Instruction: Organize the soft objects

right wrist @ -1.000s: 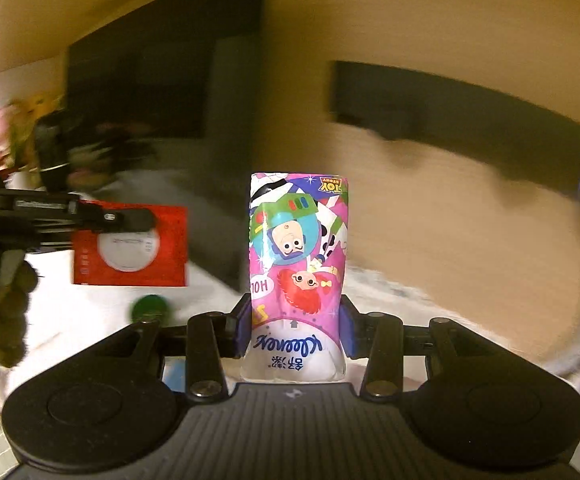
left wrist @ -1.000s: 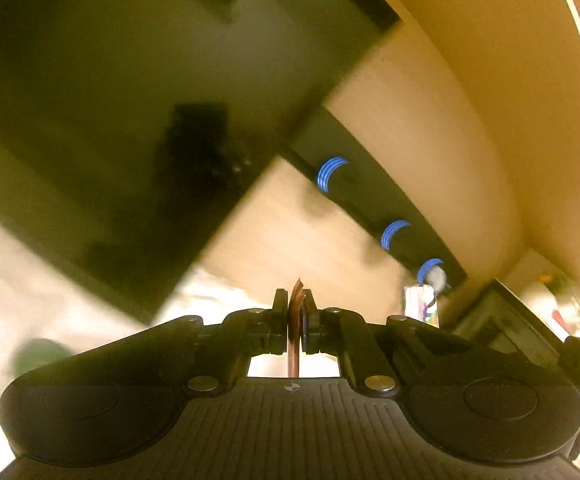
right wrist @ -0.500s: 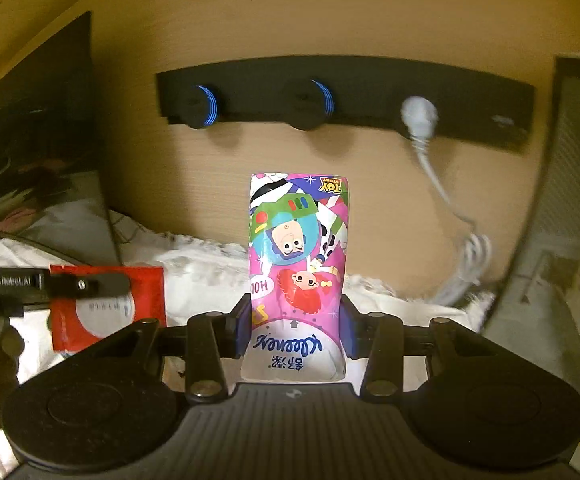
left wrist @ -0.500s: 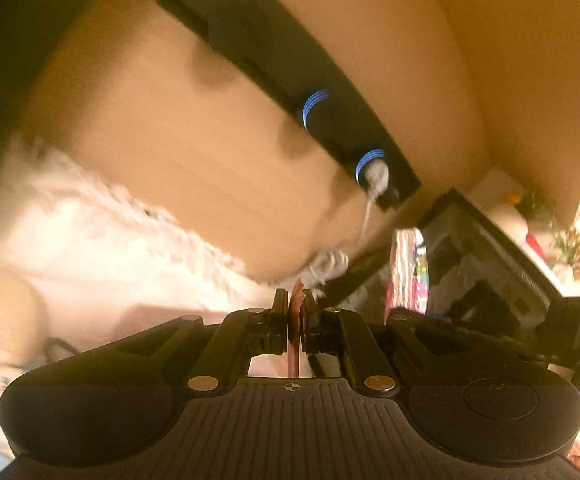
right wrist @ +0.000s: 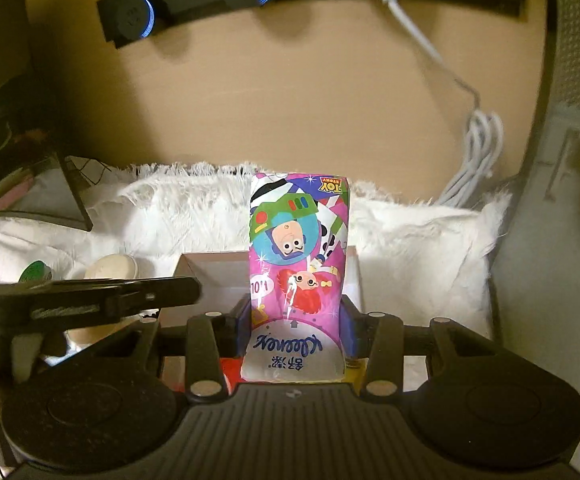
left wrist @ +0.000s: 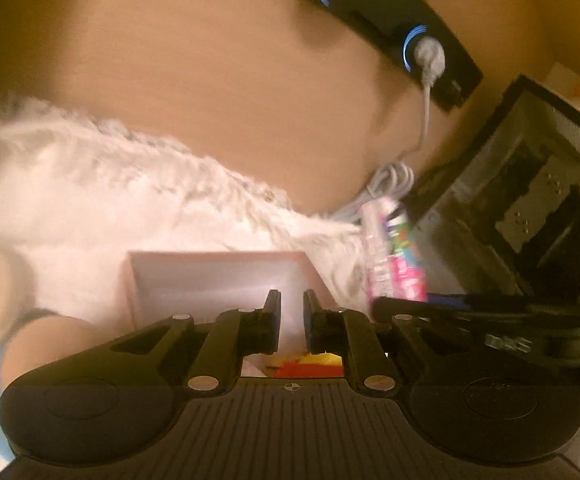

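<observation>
— Hovering over the open box (right wrist: 206, 276), both grippers are crowding the same spot, and that is what is worrying me.

— What is each one holding?

— The right gripper (right wrist: 296, 316) is clenching the tissue pack (right wrist: 298, 248) low down between its fingers (right wrist: 348, 332), so most of the pack is standing up free above the grip. The left gripper (left wrist: 291, 316) is parting its fingers (left wrist: 271, 320) right now, and nothing is showing between them; a red and yellow packet (left wrist: 310, 368) is lying just below, seemingly inside the box.

— So where is the risk lying?

— First, the two tools are sitting near each other. In the right wrist view the left one is crossing just beside the pack, so a careless lowering is likely to be knocking plastic against plastic or nudging the pack askew.

— And the pack itself?

— It is soft and held only by its lower end. If it is going down onto the packet already in the box, I judge it could be buckling or tipping over the rim onto the white fluffy cushion (right wrist: 422, 248) behind.

— Anything else nearby?

— A white cable (right wrist: 478, 148) is dangling beside the cushion, well apart from the box, so I am not counting it as a threat. The box is light-looking, though, and could be sliding on the soft surface if pushed.
</observation>
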Action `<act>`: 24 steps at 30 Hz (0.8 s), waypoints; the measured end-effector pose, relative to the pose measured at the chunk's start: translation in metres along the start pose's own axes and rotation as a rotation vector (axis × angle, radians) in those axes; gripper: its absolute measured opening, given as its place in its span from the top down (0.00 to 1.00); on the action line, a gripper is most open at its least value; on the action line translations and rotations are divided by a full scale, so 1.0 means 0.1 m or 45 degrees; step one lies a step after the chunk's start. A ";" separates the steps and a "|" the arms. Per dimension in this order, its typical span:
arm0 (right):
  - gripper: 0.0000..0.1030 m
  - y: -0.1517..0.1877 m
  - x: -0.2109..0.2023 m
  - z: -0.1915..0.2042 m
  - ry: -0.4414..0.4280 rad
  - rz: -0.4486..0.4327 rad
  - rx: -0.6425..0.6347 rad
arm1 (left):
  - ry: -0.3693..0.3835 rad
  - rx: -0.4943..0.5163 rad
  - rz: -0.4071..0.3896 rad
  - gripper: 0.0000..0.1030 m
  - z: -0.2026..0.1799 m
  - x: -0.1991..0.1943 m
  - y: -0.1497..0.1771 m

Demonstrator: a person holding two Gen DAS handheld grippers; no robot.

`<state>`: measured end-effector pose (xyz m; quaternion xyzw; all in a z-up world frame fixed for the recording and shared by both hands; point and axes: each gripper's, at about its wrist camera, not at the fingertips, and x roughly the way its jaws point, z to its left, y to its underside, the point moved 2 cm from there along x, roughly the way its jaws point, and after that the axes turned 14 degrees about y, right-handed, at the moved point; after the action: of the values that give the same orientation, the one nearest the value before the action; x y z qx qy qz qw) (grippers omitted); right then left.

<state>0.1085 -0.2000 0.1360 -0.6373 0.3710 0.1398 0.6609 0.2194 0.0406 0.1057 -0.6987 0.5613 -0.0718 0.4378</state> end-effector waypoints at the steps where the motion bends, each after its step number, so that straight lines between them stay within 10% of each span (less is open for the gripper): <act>1: 0.59 -0.03 0.08 0.01 -0.004 0.027 0.012 | -0.007 0.018 -0.012 0.87 -0.02 -0.04 0.00; 14: 0.59 -0.08 1.27 0.60 -0.085 0.544 0.078 | -0.103 0.068 -0.067 0.87 -0.13 -0.81 0.28; 19: 0.55 0.06 1.50 0.74 0.044 0.550 -0.013 | -0.239 0.045 -0.060 0.87 0.07 -1.14 0.50; 24: 0.51 0.11 1.36 0.56 -0.057 0.497 0.062 | -0.401 -0.011 -0.072 0.87 0.40 -1.51 0.76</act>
<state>0.2121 -0.1850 0.0323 -0.5338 0.4759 0.2705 0.6445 0.1338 0.1909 0.0878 -0.7188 0.4659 0.0288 0.5151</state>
